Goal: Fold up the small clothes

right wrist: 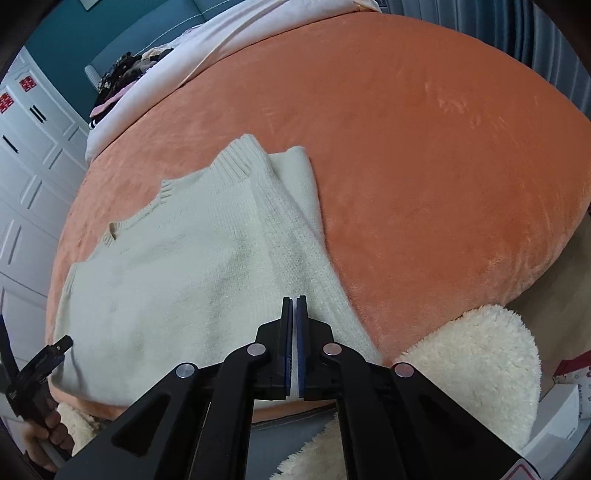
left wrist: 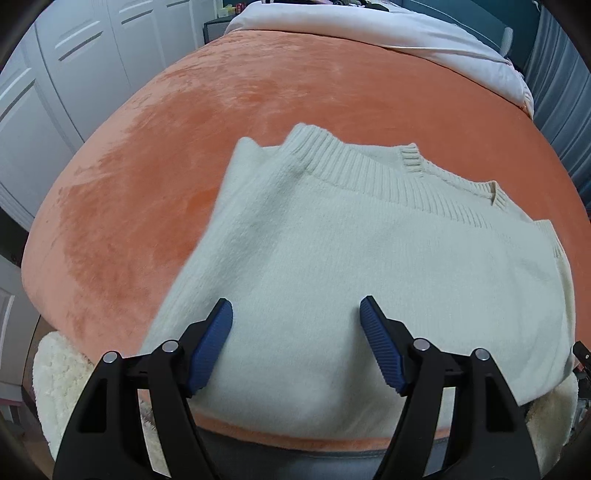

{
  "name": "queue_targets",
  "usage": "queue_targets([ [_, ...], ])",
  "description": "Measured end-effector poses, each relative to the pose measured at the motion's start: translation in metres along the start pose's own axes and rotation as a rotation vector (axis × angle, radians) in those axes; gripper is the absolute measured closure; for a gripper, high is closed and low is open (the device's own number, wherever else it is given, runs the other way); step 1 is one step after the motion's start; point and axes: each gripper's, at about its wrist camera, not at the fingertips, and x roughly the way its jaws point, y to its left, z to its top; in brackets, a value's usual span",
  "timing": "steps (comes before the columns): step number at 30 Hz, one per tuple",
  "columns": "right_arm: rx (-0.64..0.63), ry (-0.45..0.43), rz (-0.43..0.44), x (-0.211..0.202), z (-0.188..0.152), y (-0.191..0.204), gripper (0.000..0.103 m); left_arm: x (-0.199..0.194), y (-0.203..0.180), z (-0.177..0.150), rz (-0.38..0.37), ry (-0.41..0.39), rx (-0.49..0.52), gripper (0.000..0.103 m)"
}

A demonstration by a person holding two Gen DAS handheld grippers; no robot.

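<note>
A cream knitted sweater (left wrist: 332, 251) lies partly folded on the orange bed cover (left wrist: 221, 110), ribbed hem turned up and neckline toward the right. My left gripper (left wrist: 296, 312) is open, its blue pads spread just above the sweater's near part, holding nothing. In the right wrist view the sweater (right wrist: 166, 266) lies to the left and ahead. My right gripper (right wrist: 296, 301) is shut on the sweater's folded right edge, with white knit pinched between the pads. The left gripper (right wrist: 55, 350) shows at the lower left, held in a hand.
A white duvet (left wrist: 369, 26) lies at the bed's far end, with dark clothes (right wrist: 125, 74) heaped on it. White wardrobe doors (left wrist: 55, 74) stand to the left. A fluffy cream rug (right wrist: 480, 358) lies by the bed's near edge. Boxes (right wrist: 557, 413) sit at the lower right.
</note>
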Motion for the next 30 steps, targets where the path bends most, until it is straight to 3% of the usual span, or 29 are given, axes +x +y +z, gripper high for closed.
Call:
queue_targets([
  [4,0.004,0.07,-0.033,0.03,-0.011,-0.011,0.103,0.008,0.019,-0.023,0.019,0.036,0.0,0.033],
  [8,0.025,0.064,-0.038,0.018,-0.005,-0.008,0.103,0.011,0.01,-0.028,0.069,0.035,0.047,0.031],
  [10,0.008,0.042,-0.024,0.005,-0.003,0.001,0.096,0.011,0.01,-0.027,0.07,0.041,0.039,0.031],
  [16,-0.098,-0.013,0.097,-0.024,0.012,0.061,0.091,0.009,0.019,-0.031,0.028,0.034,0.017,0.03],
  [19,-0.195,-0.027,0.103,-0.016,0.017,0.101,0.091,0.011,0.024,-0.034,0.001,0.036,-0.002,0.029],
  [24,-0.19,0.139,0.038,0.062,0.01,0.11,0.093,0.015,0.034,-0.037,-0.036,0.027,-0.015,0.029],
  [27,-0.215,0.119,0.004,0.057,0.013,0.119,0.093,0.012,0.035,-0.038,-0.051,0.02,-0.008,0.031],
  [30,-0.219,0.099,0.097,0.033,0.021,0.141,0.089,-0.006,0.05,-0.035,-0.155,-0.018,-0.095,0.028],
])
